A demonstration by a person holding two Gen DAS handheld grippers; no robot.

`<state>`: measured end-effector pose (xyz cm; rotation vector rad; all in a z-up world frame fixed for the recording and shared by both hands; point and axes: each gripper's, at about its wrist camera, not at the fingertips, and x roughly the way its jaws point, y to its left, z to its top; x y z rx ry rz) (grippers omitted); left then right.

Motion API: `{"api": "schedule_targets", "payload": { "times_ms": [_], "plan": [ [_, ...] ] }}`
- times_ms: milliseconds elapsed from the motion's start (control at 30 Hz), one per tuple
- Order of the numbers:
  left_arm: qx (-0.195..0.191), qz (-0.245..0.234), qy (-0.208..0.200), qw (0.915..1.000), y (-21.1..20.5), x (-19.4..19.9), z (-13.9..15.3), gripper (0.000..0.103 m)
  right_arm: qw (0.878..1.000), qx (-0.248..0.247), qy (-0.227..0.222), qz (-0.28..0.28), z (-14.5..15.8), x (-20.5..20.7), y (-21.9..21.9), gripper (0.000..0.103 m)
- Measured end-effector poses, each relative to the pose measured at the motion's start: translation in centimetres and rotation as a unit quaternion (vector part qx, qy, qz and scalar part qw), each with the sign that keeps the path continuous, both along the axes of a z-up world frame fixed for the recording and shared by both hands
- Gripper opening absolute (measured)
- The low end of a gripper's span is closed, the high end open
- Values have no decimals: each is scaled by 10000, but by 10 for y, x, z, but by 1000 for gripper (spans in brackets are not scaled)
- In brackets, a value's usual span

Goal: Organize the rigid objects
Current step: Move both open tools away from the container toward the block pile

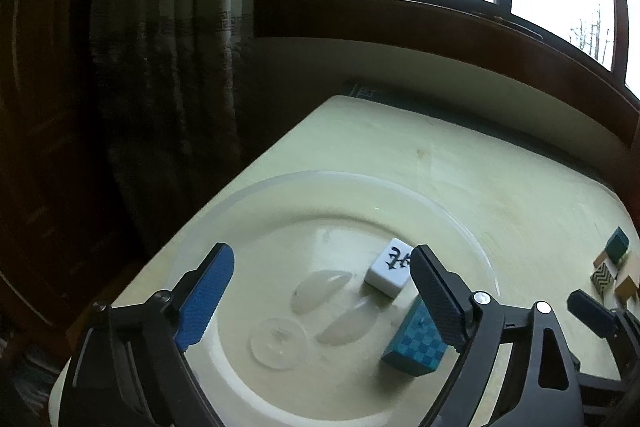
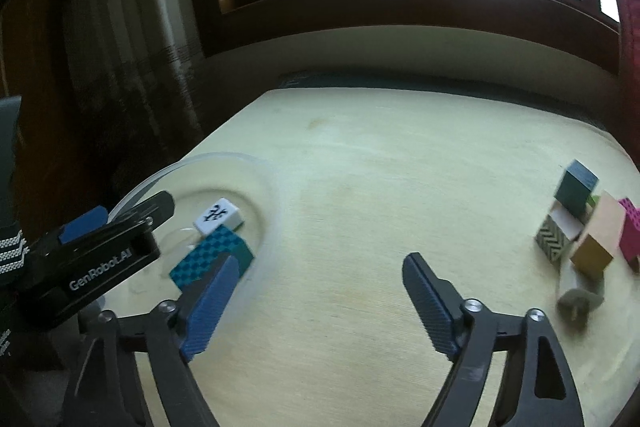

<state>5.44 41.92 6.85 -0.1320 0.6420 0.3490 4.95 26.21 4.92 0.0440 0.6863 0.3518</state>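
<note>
My left gripper (image 1: 322,269) gapes wide over the plate (image 1: 472,227); my right gripper (image 2: 320,273), equally wide, hovers above the bench (image 2: 400,167)

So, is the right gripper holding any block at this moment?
No, the right gripper is wide open over bare table, with nothing between its fingers, and the pile of blocks lies further right.
</note>
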Motion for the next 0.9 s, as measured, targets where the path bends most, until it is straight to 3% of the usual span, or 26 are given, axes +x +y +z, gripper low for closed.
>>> {"api": "schedule_targets", "payload": {
  "times_ms": [900],
  "plan": [
    [252, -775, 175, 9965, -69, -4, -5, 91, 9970, -102, -110, -753, -1, -10, -77, 89]
  ]
}}
